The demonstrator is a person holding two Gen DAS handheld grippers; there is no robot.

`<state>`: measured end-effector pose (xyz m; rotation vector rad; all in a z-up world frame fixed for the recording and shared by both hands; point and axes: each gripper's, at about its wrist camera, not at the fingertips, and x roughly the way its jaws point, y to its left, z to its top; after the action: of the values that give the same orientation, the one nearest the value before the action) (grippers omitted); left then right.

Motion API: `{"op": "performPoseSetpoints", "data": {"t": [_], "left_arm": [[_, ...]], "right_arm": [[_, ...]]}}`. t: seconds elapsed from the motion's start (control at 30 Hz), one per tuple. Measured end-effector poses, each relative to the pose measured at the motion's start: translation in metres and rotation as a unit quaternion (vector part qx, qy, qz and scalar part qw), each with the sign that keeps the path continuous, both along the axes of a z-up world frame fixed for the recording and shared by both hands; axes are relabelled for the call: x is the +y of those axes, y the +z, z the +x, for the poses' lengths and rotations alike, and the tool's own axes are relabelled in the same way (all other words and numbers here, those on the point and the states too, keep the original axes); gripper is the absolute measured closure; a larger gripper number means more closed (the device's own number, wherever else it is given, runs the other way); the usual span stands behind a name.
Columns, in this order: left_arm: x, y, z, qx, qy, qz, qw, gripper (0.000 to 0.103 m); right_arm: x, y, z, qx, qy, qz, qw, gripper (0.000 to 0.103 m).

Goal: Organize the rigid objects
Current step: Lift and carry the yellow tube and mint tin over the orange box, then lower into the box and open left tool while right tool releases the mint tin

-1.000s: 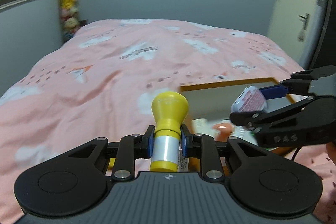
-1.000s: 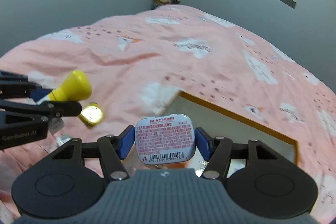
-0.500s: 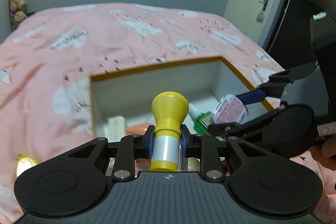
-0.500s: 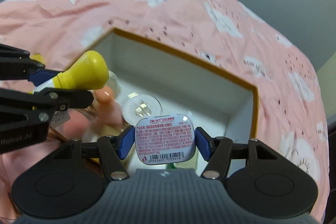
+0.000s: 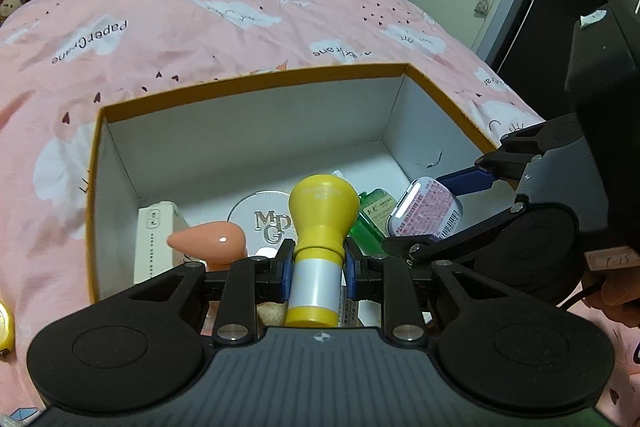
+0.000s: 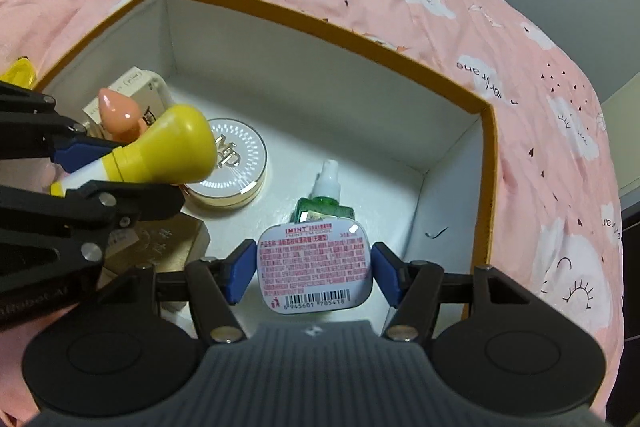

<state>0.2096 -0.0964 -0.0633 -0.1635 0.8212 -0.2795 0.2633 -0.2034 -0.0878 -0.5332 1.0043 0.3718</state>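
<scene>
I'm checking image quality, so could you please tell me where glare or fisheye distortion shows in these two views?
Left wrist view: a bright glare dot on the glossy peach teardrop-shaped object; the orange-rimmed white cardboard box has bowed edges. Right wrist view: highlights on the round white-and-gold compact; dark corners.

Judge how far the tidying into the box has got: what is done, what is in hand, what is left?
Done: the round compact, green bottle, peach item and cream carton already lie in the box. In hand: the left gripper holds the yellow stamp, the right gripper the mint tin, both over the box. Left: releasing both, then the small yellow item on the bedspread.
</scene>
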Motion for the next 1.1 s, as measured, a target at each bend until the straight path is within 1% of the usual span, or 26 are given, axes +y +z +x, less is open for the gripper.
{"op": "performPoseSetpoints", "data": {"t": [0.27, 0.4, 0.5, 0.6, 0.8, 0.87, 0.93, 1.1], "left_arm": [[-0.006, -0.007, 0.010, 0.015, -0.002, 0.000, 0.9999, 0.075], [-0.006, -0.010, 0.012, 0.020, -0.001, 0.002, 0.9998, 0.075], [-0.008, -0.011, 0.016, 0.023, 0.001, 0.004, 0.9997, 0.075], [-0.009, -0.012, 0.019, 0.024, 0.003, 0.005, 0.9997, 0.075], [-0.010, -0.019, 0.024, 0.034, 0.008, 0.005, 0.9994, 0.076], [-0.011, -0.021, 0.024, 0.034, 0.012, 0.019, 0.9992, 0.075], [-0.012, -0.021, 0.023, 0.032, 0.012, 0.023, 0.9992, 0.075], [-0.009, -0.020, 0.023, 0.039, 0.019, 0.013, 0.9990, 0.074]], "right_arm": [[0.001, -0.019, 0.013, 0.017, -0.015, -0.021, 1.000, 0.041], [0.001, -0.023, 0.016, 0.022, -0.023, -0.022, 0.999, 0.041], [0.001, -0.023, 0.015, 0.018, -0.024, -0.025, 0.999, 0.039], [0.003, -0.020, 0.012, 0.005, -0.021, -0.036, 0.999, 0.035], [0.000, -0.015, 0.008, -0.002, -0.022, -0.037, 0.999, 0.034], [-0.001, -0.014, 0.007, -0.006, -0.023, -0.037, 0.999, 0.034], [-0.001, -0.012, 0.007, -0.008, -0.024, -0.034, 0.999, 0.034], [0.000, -0.012, 0.005, -0.013, -0.026, -0.037, 0.999, 0.034]]}}
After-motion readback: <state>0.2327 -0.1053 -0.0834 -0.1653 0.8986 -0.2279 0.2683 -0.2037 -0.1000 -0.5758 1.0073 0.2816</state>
